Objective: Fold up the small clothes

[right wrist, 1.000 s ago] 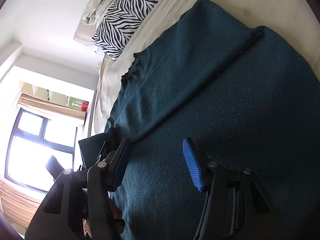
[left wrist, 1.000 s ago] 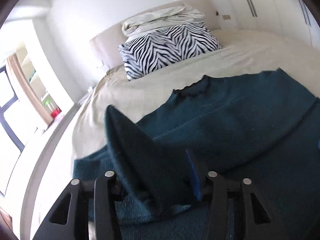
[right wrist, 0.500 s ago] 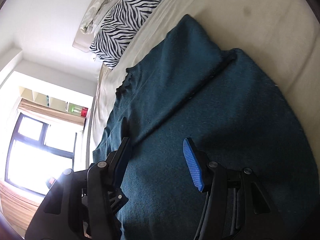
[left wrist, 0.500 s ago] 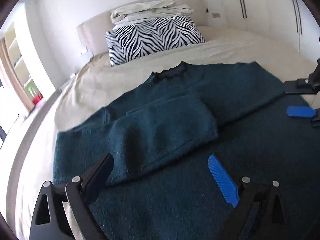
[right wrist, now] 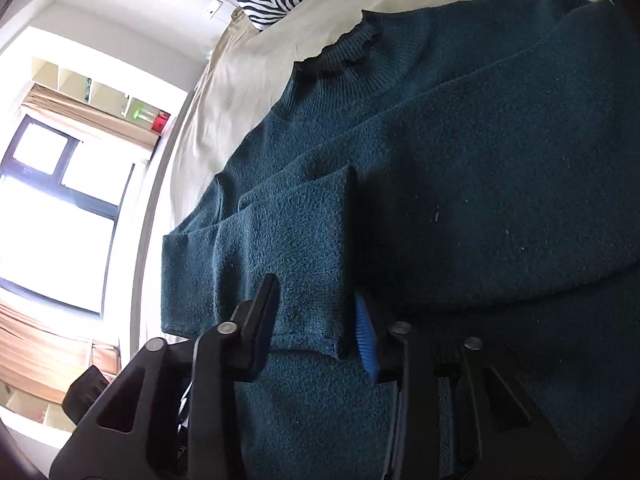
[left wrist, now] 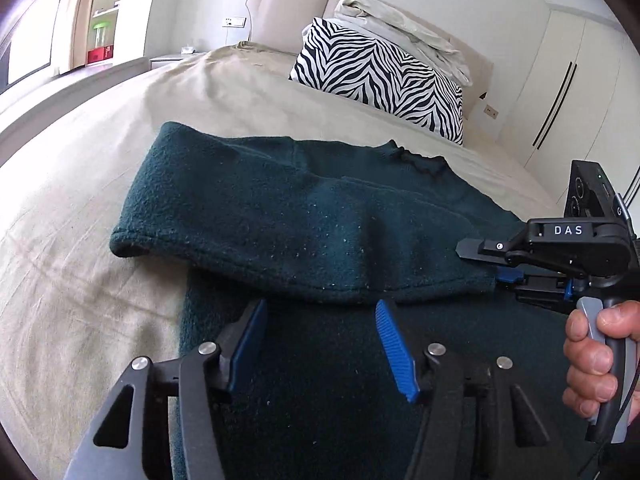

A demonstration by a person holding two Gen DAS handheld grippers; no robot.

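A dark teal knit sweater (left wrist: pixel 304 216) lies flat on the beige bed (left wrist: pixel 80 208), its left sleeve (left wrist: pixel 256 236) folded across the body. My left gripper (left wrist: pixel 320 344) is open and empty, just short of the sleeve's lower edge. In the right wrist view the sweater (right wrist: pixel 500 168) fills the frame, and my right gripper (right wrist: pixel 316 320) stands open around the sleeve's cuff (right wrist: pixel 312 280), the jaws either side of it. The right gripper also shows in the left wrist view (left wrist: pixel 504 264), at the cuff.
A zebra-print pillow (left wrist: pixel 380 84) and folded pale bedding (left wrist: pixel 400 28) lie at the padded headboard (left wrist: pixel 288 4). White wardrobe doors (left wrist: pixel 576 92) stand to the right. A window (right wrist: pixel 52 208) and shelves (right wrist: pixel 92 92) are on the left side of the room.
My left gripper let go of the sleeve, which now lies across the sweater's body, and drew back open. My right gripper moved in around the cuff.
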